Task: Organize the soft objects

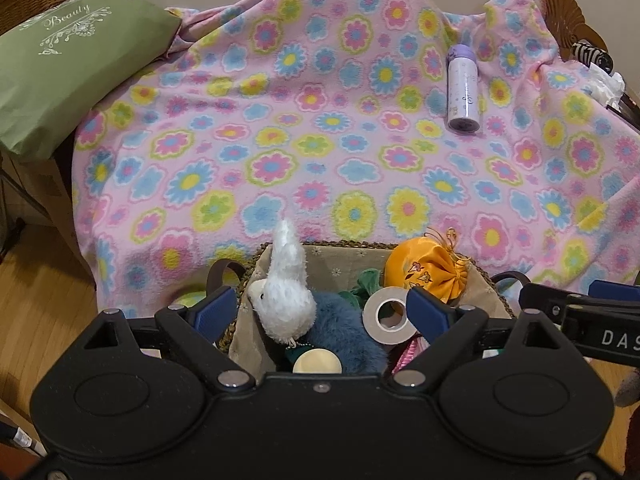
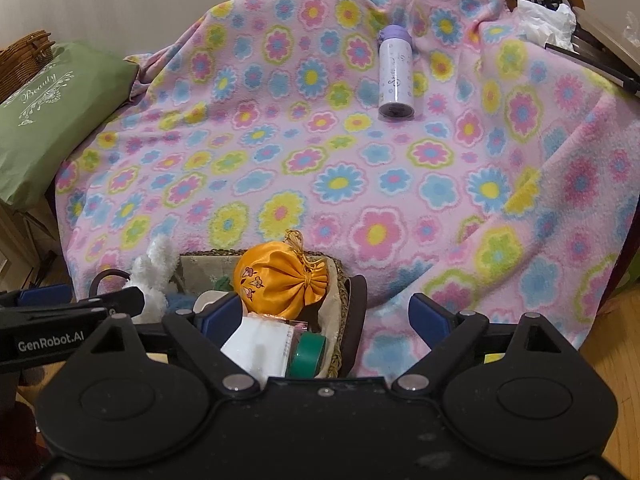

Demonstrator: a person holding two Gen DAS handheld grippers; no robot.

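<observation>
Left gripper [image 1: 320, 304] spread wide over the basket [image 1: 280, 250], white plush bunny [image 1: 286, 284] at eleven o'clock, could snag its keychain lifting carelessly.

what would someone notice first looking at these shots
The pink flowered blanket fills most of both views, draped over the furniture, with a white and purple bottle lying on it toward the right. In front of it sits a lined woven basket crammed with things: a bright orange drawstring pouch at its far right corner and a white plush toy sticking up on its left. Both tools, left and right, hover open near it.
</observation>
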